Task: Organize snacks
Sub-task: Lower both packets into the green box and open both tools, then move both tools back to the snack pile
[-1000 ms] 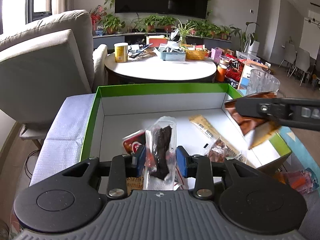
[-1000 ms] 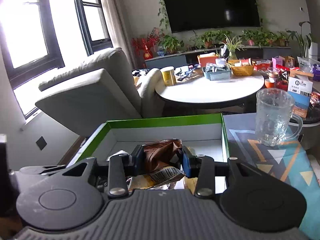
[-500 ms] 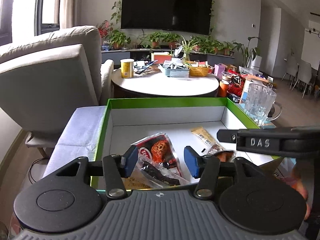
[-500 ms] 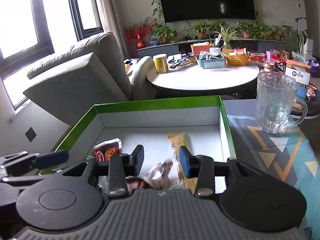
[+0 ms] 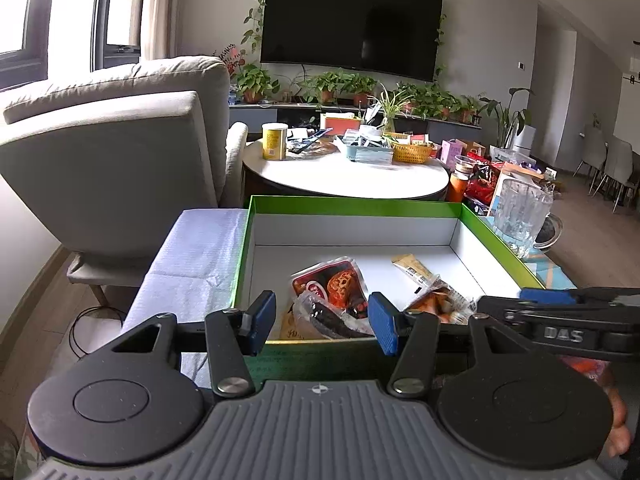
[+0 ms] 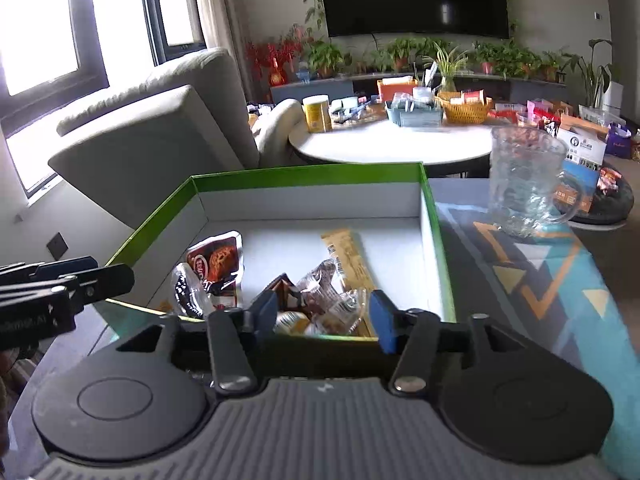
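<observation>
A green box with a white inside (image 5: 352, 230) (image 6: 308, 200) holds several snack packets. A red packet (image 5: 332, 282) (image 6: 218, 258), a clear packet with dark jerky (image 5: 324, 318) (image 6: 188, 290), a tan bar (image 5: 414, 270) (image 6: 348, 254) and a brown crinkled packet (image 5: 438, 302) (image 6: 320, 292) lie on its floor. My left gripper (image 5: 322, 322) is open and empty, just outside the box's near wall. My right gripper (image 6: 326, 318) is open and empty over the near wall, and shows at the right in the left wrist view (image 5: 560, 320).
A clear glass mug (image 5: 518, 214) (image 6: 524, 184) stands right of the box on a patterned cloth (image 6: 540, 272). A grey armchair (image 5: 120, 152) stands at the left. A round white table (image 5: 344, 176) behind carries a yellow can, baskets and clutter.
Both grippers opened and let their packets go into the box: the left dropped the jerky packet, the right the brown packet. Both then drew back toward the near wall.
</observation>
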Motion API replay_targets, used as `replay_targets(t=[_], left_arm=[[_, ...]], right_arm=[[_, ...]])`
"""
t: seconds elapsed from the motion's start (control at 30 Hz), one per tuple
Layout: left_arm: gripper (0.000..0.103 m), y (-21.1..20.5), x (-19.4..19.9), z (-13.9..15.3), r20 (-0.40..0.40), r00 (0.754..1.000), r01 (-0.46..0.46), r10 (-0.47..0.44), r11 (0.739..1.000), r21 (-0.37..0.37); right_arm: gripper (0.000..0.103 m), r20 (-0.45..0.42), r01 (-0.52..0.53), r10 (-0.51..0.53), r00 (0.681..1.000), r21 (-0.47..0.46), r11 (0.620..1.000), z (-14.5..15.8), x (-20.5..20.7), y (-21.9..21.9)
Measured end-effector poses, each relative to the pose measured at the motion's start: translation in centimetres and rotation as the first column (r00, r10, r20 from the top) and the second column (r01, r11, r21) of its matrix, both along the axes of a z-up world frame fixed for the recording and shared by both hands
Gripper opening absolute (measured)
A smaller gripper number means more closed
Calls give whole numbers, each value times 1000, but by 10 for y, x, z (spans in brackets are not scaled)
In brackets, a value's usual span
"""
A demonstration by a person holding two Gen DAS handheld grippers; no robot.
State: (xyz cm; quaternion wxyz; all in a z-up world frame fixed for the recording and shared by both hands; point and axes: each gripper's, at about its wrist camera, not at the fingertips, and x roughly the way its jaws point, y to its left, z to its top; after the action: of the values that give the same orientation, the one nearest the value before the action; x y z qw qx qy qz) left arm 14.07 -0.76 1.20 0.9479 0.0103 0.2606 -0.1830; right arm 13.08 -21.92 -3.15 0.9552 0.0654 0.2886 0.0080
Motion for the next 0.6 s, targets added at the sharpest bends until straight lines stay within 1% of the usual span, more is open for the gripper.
replay_targets(t=[0.13, 0.27, 0.33, 0.43, 0.6], left_arm=[[48, 8, -9, -1, -6, 1000, -9, 9, 1000, 4], [48, 16, -21, -4, -28, 1000, 0, 0, 1000, 0], [48, 20, -27, -7, -41, 999, 8, -7, 1000, 11], [48, 26, -37, -13, -54, 998, 16, -14, 999, 34], [48, 35, -52, -23, -94, 994, 52, -48, 998, 39]], right_arm=[[43, 38, -1, 2, 999, -35, 999, 5, -22, -1], [43, 15, -23, 23, 1000, -9, 1000, 7, -43, -7], [43, -3, -31, 31, 1000, -2, 1000, 5, -51, -9], [43, -36, -53, 53, 998, 16, 998, 0, -61, -9], [43, -91, -104, 104, 990, 8, 995, -16, -71, 2]])
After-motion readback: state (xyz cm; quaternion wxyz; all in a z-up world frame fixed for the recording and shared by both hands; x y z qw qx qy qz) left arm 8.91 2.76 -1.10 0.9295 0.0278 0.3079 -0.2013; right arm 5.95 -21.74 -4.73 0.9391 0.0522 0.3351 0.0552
